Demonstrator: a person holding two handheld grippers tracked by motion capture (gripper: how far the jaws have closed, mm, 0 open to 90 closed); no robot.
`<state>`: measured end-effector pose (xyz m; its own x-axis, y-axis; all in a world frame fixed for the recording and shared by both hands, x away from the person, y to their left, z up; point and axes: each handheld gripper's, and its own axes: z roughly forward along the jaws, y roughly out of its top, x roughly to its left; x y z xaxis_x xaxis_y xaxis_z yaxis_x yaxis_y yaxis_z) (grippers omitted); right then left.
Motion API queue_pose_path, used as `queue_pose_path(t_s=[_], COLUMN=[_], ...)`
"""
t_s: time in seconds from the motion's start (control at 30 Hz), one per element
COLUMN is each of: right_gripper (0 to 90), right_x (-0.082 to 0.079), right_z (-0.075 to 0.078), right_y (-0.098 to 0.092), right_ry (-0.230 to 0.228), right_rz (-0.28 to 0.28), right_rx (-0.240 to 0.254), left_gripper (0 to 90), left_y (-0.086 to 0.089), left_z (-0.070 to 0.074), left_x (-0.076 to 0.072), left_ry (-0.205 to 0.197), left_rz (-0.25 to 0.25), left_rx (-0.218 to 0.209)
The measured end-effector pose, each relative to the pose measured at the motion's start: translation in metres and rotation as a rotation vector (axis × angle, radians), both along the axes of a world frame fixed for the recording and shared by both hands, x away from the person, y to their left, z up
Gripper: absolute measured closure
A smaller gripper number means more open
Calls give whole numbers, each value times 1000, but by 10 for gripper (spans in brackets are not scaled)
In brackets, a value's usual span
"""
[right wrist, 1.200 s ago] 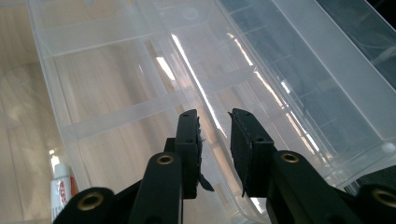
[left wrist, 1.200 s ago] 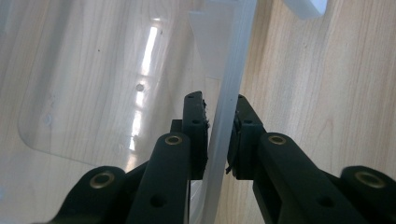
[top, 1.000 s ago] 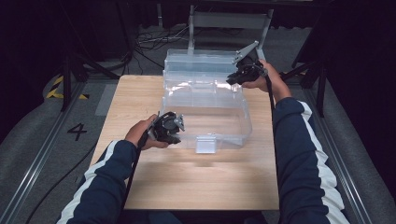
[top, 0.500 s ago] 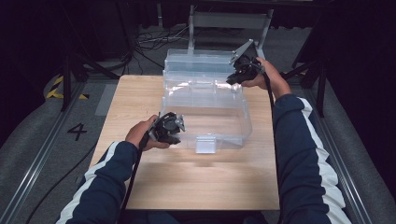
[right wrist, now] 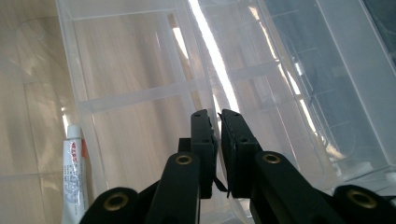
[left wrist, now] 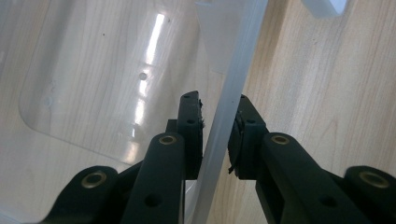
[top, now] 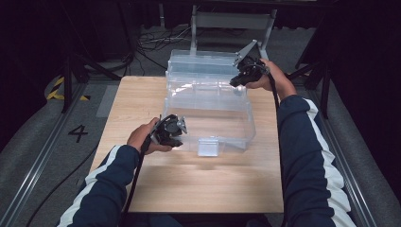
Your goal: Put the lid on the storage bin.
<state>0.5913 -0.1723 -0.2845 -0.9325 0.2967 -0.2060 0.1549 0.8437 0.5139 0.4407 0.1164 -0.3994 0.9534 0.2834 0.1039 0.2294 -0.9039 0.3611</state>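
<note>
Left claw (left wrist: 215,135) straddles the thin front rim of the clear plastic organiser box (top: 208,118) mid-surface (top: 198,184), jaws just short of pinching. Right claw (right wrist: 217,140) is pressed onto its far-right wall. I judge the box light, slippery and flexible: take it by the rims.

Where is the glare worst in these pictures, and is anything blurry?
Right gripper view: a bright streak runs down the clear plastic box. Left gripper view: softer streaks on the lid, its edge slightly blurred. High view: dark surroundings, evenly lit table.
</note>
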Motion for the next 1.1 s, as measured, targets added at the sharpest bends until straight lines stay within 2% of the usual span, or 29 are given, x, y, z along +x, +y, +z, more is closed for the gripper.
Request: queue_pose_path(t_s=[0.1, 0.57, 0.83, 1.1], right_gripper=[856, 880, 889, 892], right_x=[-2, -11, -18, -22], right_z=[1, 3, 5, 5], right_y=[0, 0, 2, 2], right_ry=[-1, -17, -35, -53], right_rz=[8, 38, 54, 55], right_rx=[-6, -16, -32, -33], left_gripper=[760, 746, 743, 738], left_y=[0, 0, 0, -1], left_z=[-1, -1, -2, -2], left_x=[-2, -2, -4, -2], left_ry=[-15, 4, -9, 3], left_rz=[7, 31, 37, 36], left_rx=[-6, -5, -5, 1])
